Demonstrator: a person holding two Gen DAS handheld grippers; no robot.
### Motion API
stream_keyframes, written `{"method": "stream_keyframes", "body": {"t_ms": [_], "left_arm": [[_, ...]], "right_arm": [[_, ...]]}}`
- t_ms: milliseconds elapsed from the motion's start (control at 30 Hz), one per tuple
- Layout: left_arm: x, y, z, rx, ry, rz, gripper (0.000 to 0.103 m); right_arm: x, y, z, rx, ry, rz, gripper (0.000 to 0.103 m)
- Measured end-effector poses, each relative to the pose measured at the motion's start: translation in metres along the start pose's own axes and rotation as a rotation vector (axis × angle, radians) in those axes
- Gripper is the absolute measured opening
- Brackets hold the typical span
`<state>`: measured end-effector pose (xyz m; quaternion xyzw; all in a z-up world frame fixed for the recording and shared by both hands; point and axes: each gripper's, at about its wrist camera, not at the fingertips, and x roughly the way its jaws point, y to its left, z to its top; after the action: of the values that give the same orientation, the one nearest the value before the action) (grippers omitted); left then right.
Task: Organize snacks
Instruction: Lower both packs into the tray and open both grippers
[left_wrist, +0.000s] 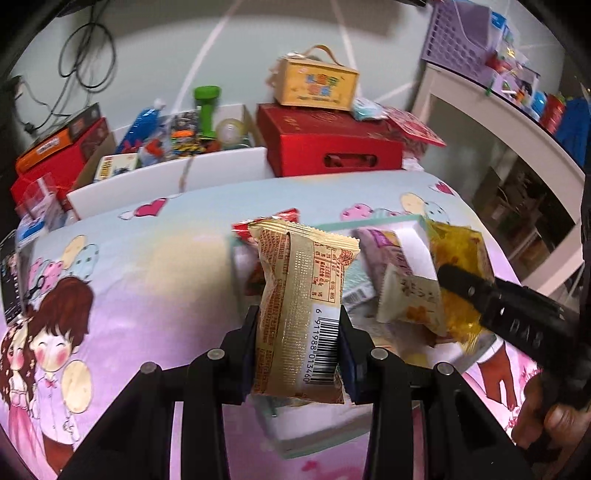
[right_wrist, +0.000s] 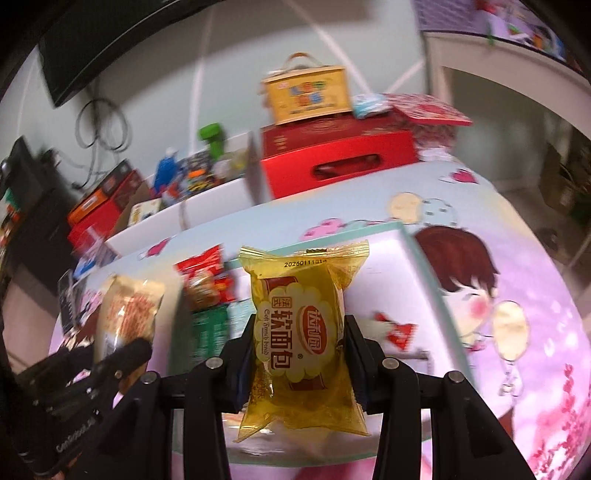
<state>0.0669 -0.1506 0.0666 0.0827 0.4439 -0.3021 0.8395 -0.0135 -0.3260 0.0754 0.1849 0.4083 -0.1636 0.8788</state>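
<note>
The left gripper (left_wrist: 298, 347) pinches a beige-gold crinkled plastic snack packet (left_wrist: 301, 295) with a barcode. The right gripper (right_wrist: 300, 354) pinches a translucent yellow plastic bread packet (right_wrist: 303, 332). Both packets hang above the shallow white box with a mint-green rim (right_wrist: 413, 236), which lies on the cartoon-print bedsheet (left_wrist: 155, 266) and already holds a red foil packet (right_wrist: 205, 280) at ten o'clock in the right view. The risk, I judge: slick, air-puffed wrappers (only the lower halves are squeezed) could slip or swing, or the two grippers could knock together over the crowded box.

Black fingers (left_wrist: 251, 354), silver screws (left_wrist: 215, 354), blue pads (left_wrist: 347, 347)
</note>
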Motion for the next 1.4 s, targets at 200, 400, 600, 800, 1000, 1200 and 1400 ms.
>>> {"method": "stream_keyframes", "body": {"t_ms": [200, 400, 600, 800, 1000, 1200, 1400], "left_arm": [[0.012, -0.019, -0.003, 0.027, 0.020, -0.013, 0.039], [0.027, -0.025, -0.001, 0.030, 0.036, -0.017, 0.039], [0.039, -0.024, -0.001, 0.015, 0.047, -0.009, 0.039], [0.055, -0.022, 0.000, 0.023, 0.062, 0.019, 0.039], [0.061, -0.021, 0.006, 0.013, 0.057, 0.020, 0.039], [0.067, -0.021, 0.007, 0.013, 0.063, 0.023, 0.039], [0.070, -0.020, 0.008, 0.011, 0.072, 0.024, 0.039]], "right_arm": [[0.000, -0.040, 0.004, 0.069, -0.003, -0.049, 0.045], [0.015, -0.061, 0.005, 0.085, 0.012, -0.073, 0.045], [0.035, -0.066, 0.008, 0.084, 0.026, -0.051, 0.045], [0.046, -0.066, 0.010, 0.073, 0.039, -0.059, 0.045], [0.052, -0.069, 0.017, 0.074, 0.027, -0.064, 0.045], [0.062, -0.069, 0.020, 0.068, 0.039, -0.071, 0.045], [0.069, -0.072, 0.019, 0.076, 0.056, -0.080, 0.045]]}}
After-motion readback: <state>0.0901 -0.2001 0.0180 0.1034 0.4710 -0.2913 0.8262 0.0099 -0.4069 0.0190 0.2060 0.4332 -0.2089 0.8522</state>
